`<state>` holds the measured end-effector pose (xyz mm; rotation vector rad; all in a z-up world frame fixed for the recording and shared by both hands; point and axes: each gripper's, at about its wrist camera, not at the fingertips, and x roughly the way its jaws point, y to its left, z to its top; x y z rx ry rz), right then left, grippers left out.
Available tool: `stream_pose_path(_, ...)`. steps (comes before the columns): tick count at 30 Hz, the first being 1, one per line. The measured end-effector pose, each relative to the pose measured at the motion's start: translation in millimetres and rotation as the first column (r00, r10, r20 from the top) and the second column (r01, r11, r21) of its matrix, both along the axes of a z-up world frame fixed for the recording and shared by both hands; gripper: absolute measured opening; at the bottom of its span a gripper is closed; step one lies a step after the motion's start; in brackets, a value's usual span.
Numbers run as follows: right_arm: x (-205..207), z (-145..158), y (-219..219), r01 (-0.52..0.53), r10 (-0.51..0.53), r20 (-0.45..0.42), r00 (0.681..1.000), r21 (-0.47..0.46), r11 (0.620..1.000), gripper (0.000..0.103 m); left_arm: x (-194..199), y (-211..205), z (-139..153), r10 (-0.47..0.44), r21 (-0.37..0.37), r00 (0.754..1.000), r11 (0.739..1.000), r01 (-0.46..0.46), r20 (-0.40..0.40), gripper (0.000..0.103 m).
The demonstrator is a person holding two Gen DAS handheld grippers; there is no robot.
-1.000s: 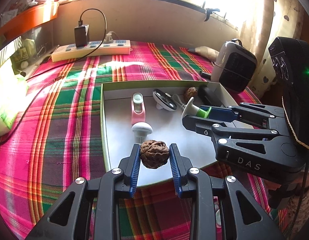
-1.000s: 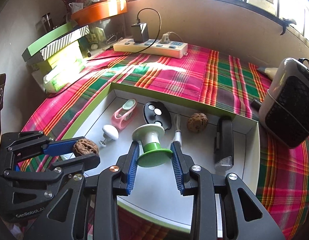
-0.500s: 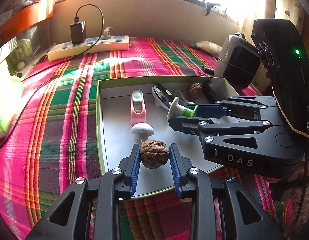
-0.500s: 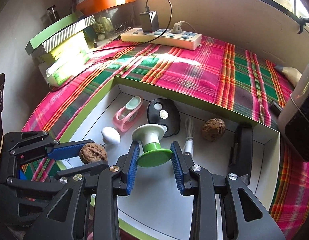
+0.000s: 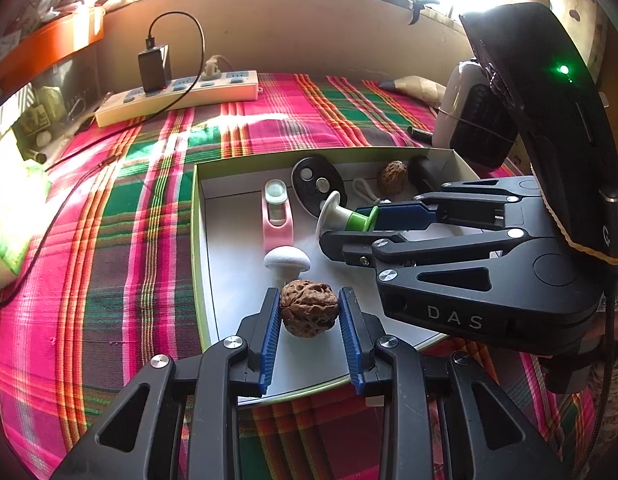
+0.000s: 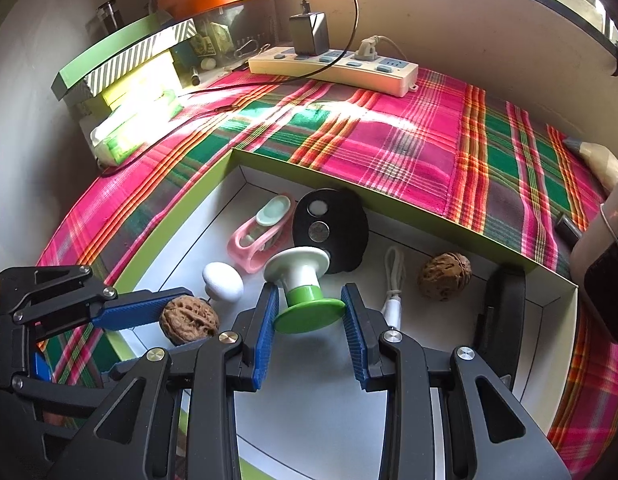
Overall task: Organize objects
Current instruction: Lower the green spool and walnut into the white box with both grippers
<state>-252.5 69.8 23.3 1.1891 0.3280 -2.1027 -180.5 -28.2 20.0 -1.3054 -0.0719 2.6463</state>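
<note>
A power strip point(image 6: 333, 65) lies on the plaid cloth point(image 6: 409, 148).

Plaid-covered table point(image 6: 409, 148) lying in sunlight.
A green-rimmed tray point(image 6: 373, 200), white power strip point(image 6: 333, 66), small heater point(image 5: 475, 124) and stacked boxes point(image 6: 125, 64) are sitting on it.

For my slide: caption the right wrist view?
Right claw grips green-and-white spool over green-rimmed tray; left claw holds wrinkled brown walnut.

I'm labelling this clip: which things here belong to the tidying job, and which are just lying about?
Job: walnut in left gripper; green-and-white spool in right gripper; box; second walnut; pink clip.

Lying about: power strip; charger; heater; plaid cloth.
</note>
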Motion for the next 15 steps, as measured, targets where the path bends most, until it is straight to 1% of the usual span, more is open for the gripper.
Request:
stream_pose_path(10,3.3,0.4,-1.8,-0.001,0.001,-0.016,1.000,0.006,1.000,0.034,-0.2,-0.4,-0.5,0.001,-0.001,1.000,1.000,-0.001,0.002,0.027)
stream_pose_path(15,1.8,0.3,-1.1,0.006,-0.006,-0.009,1.000,0.000,1.000,0.034,0.0,-0.5,-0.2,0.002,-0.002,1.000,1.000,-0.002,0.003,0.027)
